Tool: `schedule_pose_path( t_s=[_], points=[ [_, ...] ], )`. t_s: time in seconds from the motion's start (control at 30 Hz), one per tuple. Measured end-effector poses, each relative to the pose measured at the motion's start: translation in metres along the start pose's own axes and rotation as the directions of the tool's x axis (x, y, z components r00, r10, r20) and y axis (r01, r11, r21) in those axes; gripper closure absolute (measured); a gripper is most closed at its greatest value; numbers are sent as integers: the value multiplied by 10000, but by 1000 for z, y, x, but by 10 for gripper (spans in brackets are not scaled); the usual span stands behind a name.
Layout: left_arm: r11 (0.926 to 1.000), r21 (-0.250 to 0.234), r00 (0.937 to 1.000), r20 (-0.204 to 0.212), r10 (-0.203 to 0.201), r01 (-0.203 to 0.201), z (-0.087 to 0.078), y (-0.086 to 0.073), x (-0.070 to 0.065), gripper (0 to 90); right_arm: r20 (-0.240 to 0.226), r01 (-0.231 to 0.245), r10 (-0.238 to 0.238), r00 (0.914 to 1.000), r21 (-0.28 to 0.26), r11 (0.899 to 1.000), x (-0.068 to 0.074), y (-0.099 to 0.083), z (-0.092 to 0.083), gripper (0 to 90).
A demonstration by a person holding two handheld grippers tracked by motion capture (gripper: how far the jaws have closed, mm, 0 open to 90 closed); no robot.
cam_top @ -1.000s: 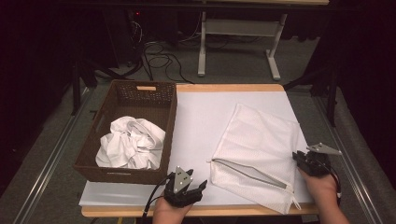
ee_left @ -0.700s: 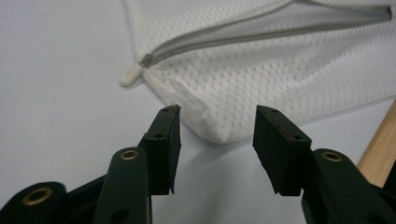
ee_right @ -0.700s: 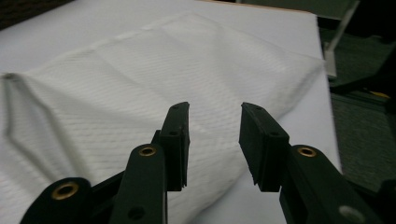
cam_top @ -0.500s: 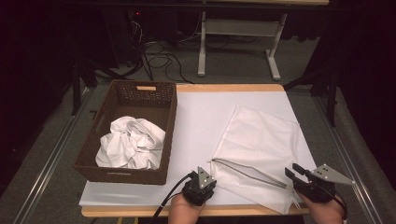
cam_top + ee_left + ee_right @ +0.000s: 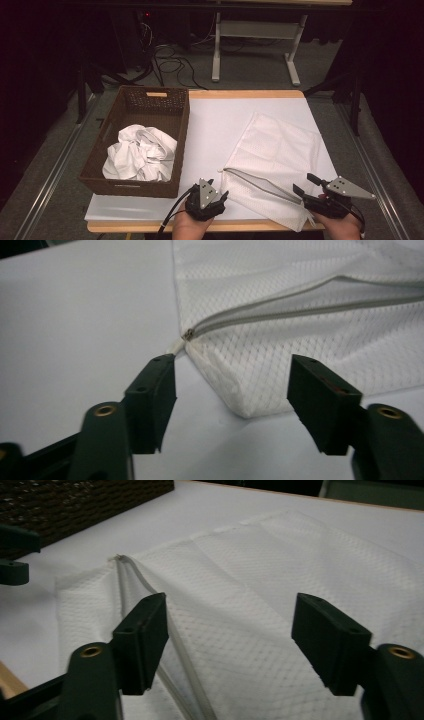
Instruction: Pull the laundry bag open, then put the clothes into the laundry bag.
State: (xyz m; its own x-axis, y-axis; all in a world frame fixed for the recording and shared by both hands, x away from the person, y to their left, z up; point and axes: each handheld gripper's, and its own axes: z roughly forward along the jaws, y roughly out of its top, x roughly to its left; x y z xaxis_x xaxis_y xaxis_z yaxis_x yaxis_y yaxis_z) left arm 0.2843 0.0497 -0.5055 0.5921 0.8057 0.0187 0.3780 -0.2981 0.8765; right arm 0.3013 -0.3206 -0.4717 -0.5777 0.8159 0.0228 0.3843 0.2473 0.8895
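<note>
A: Both grippers first. The left gripper [image 5: 216,191] sits at the near edge of the table, jaws spread wide with nothing between the pads; they have just been opening. In the left gripper view the left gripper [image 5: 232,390] has its jaws to either side of the near-left corner of the mesh laundry bag [image 5: 320,325], not touching it.

B: And the right?

A: The right gripper [image 5: 306,184] is at the near right, jaws also standing apart and just opened, gripping nothing. In the right gripper view the right gripper [image 5: 230,637] hovers over the mesh laundry bag [image 5: 280,605], pads clear of the cloth.

B: Where does the bag lie?

A: Flat on the white table cover [image 5: 220,120], right of centre, slanting from the far right towards the near middle. The mesh laundry bag [image 5: 277,155] has its zipper [image 5: 257,182] running along the near edge, between the two grippers. The zipper's end [image 5: 189,334] lies just beyond the left gripper's tips.

B: Farther out?

A: To the left, a brown wicker basket [image 5: 130,107] stands on the table, well apart from the bag, with crumpled white cloth [image 5: 140,160] inside it
</note>
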Motion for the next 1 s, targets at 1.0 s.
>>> schedule_pose_path(
  t_s=[1.0],
  points=[
    [9929,-1177,9985,-491,-253,194,-84,40,40,4,-546,48,-65,9985,-306,9995,10,-2,2,5]
  ],
)
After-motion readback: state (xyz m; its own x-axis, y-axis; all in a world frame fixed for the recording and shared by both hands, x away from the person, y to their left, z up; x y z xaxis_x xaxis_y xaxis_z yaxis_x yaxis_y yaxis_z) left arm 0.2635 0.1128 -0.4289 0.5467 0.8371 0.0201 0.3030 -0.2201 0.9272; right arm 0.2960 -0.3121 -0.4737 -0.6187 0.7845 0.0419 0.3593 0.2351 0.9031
